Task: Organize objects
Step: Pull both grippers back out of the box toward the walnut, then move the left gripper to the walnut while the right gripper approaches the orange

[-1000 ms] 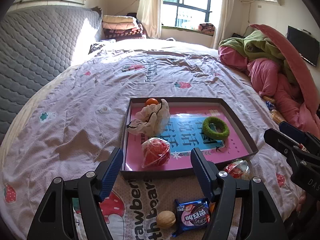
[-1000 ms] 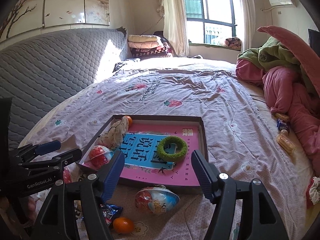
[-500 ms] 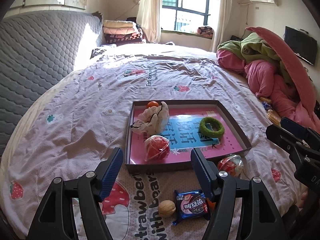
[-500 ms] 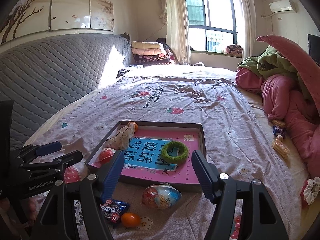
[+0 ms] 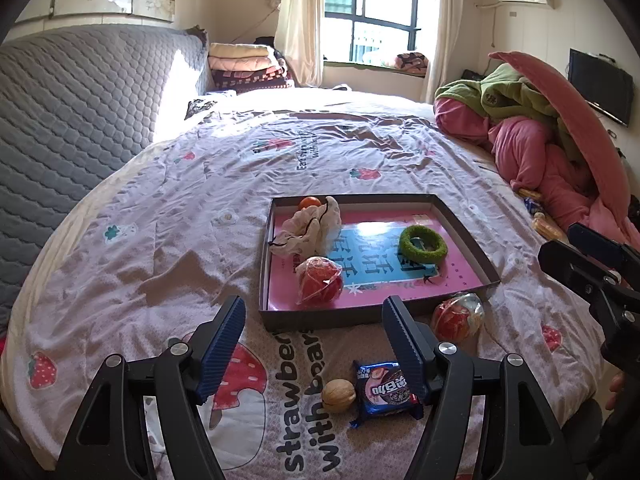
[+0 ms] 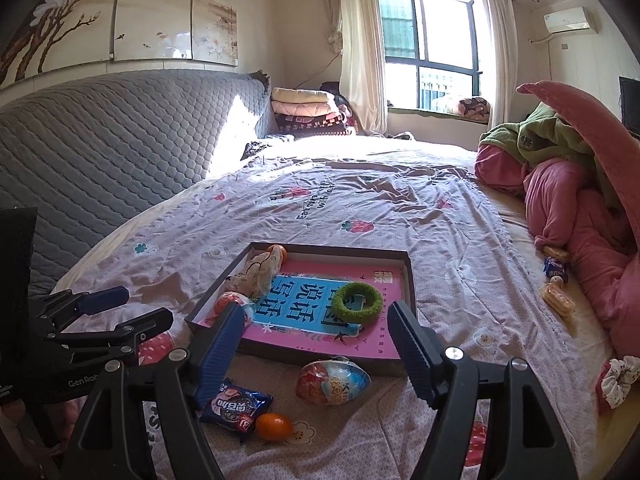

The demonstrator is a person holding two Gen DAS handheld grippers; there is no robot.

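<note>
Bed, tray (image 5: 464,216), both tools empty.
Tray holds ring (image 5: 423,243), pouch (image 5: 310,228), orange (image 5: 310,202), wrapped ball (image 5: 320,285). Before it on the bed: egg (image 6: 332,382), walnut (image 5: 338,395), biscuit pack (image 5: 385,388). Left tool (image 5: 314,338) wide open; right tool (image 6: 318,344) opening.

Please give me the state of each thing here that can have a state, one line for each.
Left gripper: open, holds nothing.
Right gripper: jaws opening, nothing between them.
Tray: open, no lid, partly filled.
Cookie pack: sealed, lying on the bedspread outside the tray.
Foil egg: wrapped, lying outside the tray.
Green ring: lying flat in the tray.
Curtain: drawn aside.
</note>
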